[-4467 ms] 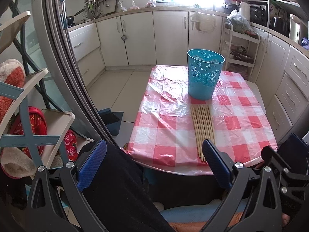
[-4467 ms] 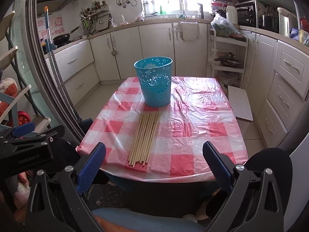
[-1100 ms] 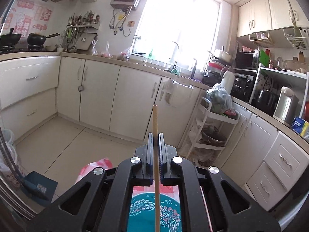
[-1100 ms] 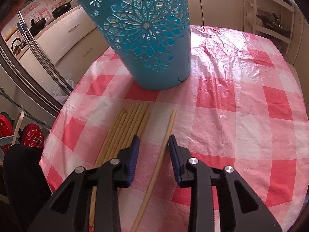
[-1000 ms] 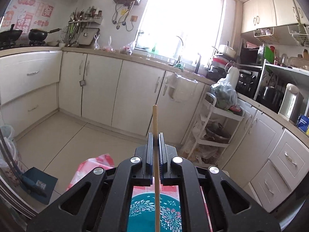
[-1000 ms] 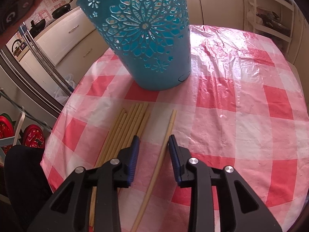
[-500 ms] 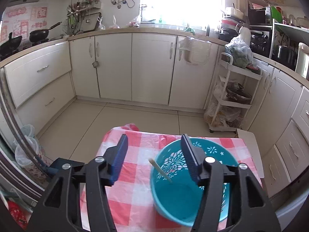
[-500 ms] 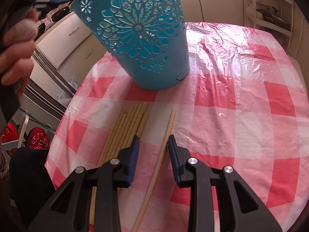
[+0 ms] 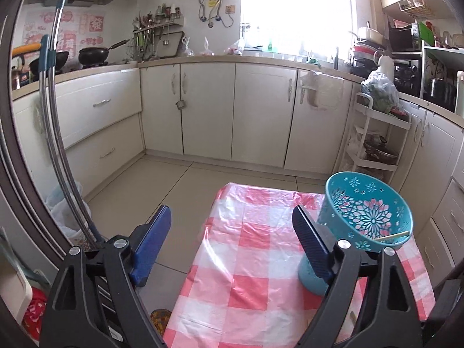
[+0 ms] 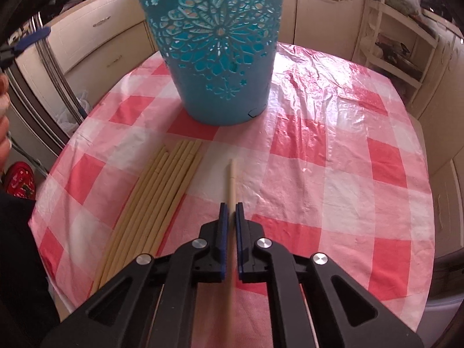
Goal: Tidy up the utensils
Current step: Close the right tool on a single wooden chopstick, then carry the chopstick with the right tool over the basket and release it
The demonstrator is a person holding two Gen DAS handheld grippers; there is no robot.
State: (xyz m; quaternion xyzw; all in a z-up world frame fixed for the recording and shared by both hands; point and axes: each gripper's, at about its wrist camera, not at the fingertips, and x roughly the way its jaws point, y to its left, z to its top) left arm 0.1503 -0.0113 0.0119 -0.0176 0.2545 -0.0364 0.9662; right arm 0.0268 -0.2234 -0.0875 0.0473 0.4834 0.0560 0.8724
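A blue cut-out basket (image 10: 214,46) stands on the red-checked tablecloth (image 10: 333,150). Several wooden chopsticks (image 10: 156,197) lie in a bundle in front of it. My right gripper (image 10: 231,206) is shut on a single chopstick (image 10: 232,179) that lies just right of the bundle. In the left wrist view the basket (image 9: 365,220) is at the right with one chopstick (image 9: 391,236) lying inside against its rim. My left gripper (image 9: 232,229) hangs to the left of the basket, over the table's left edge, its jaws still opening with nothing between them.
Cream kitchen cabinets (image 9: 208,110) run along the back wall. A white rack trolley (image 9: 377,145) stands at the right. A person's hand (image 10: 3,133) shows at the left edge of the right wrist view. Tiled floor (image 9: 162,185) lies beyond the table.
My left gripper let the chopstick drop into the basket, opened wide and swung left and lower. My right gripper closed on the single chopstick on the cloth.
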